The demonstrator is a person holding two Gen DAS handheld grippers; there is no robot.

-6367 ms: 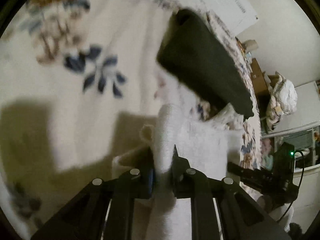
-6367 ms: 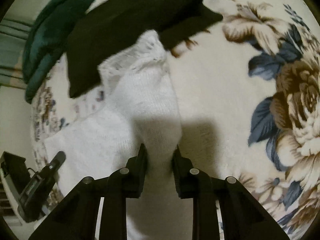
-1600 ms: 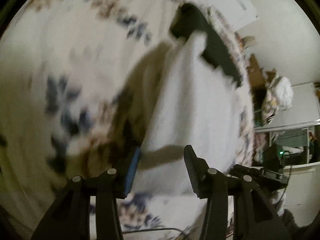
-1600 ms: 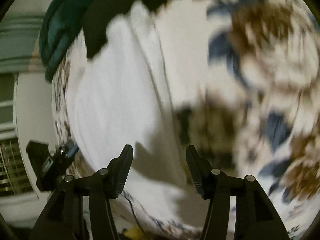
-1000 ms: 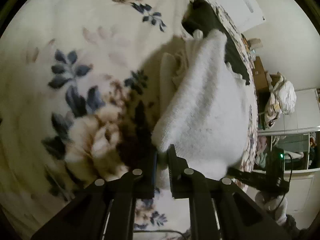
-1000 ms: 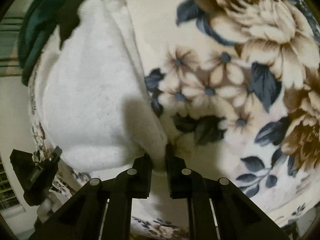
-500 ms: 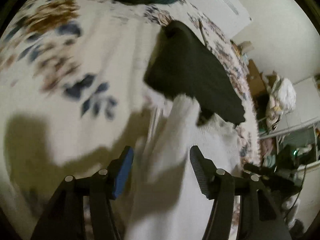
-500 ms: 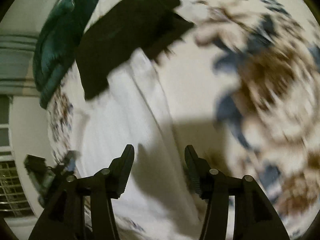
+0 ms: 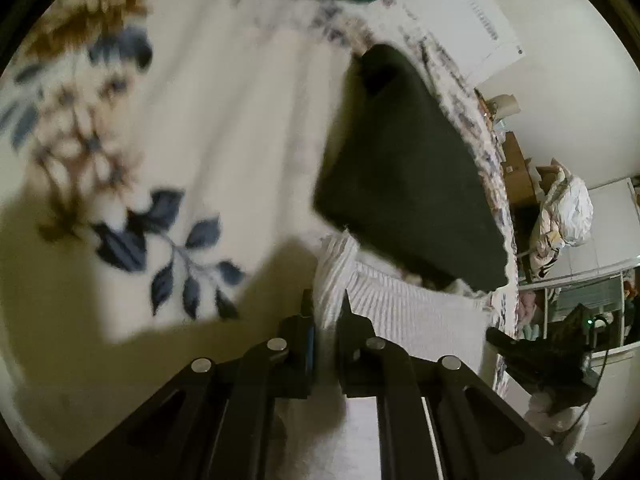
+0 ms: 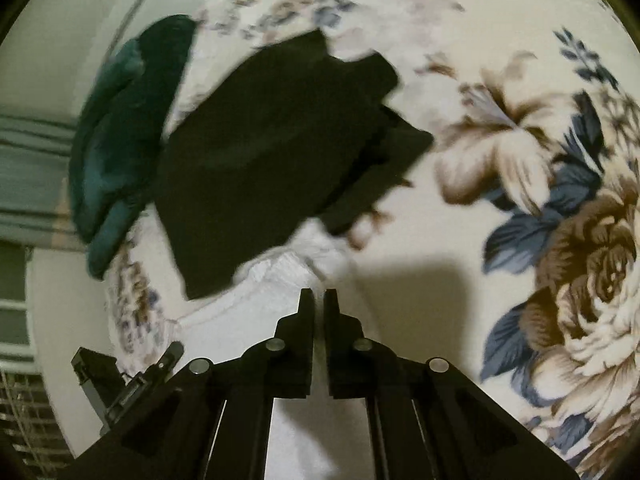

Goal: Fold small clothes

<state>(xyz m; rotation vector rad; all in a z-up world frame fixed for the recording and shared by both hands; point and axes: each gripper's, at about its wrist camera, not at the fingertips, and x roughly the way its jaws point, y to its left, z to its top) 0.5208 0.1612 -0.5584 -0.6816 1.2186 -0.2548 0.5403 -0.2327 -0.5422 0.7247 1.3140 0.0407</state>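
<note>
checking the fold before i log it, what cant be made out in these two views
- White garment: its far edge lies under the black garment in both views; its near part is behind the left gripper and right gripper.
- Right gripper's hold: jaws nearly shut on the white edge, but the pinch itself is too small to confirm.
- Green garment: blurred in the right wrist view, cut off by the top edge in the left.
- Floral blanket: motion-blurred in the left wrist view.

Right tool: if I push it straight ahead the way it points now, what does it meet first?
Likely the white garment bunched at the right tool tips, then the black garment lying just beyond it. Depth is hard to judge here.
</note>
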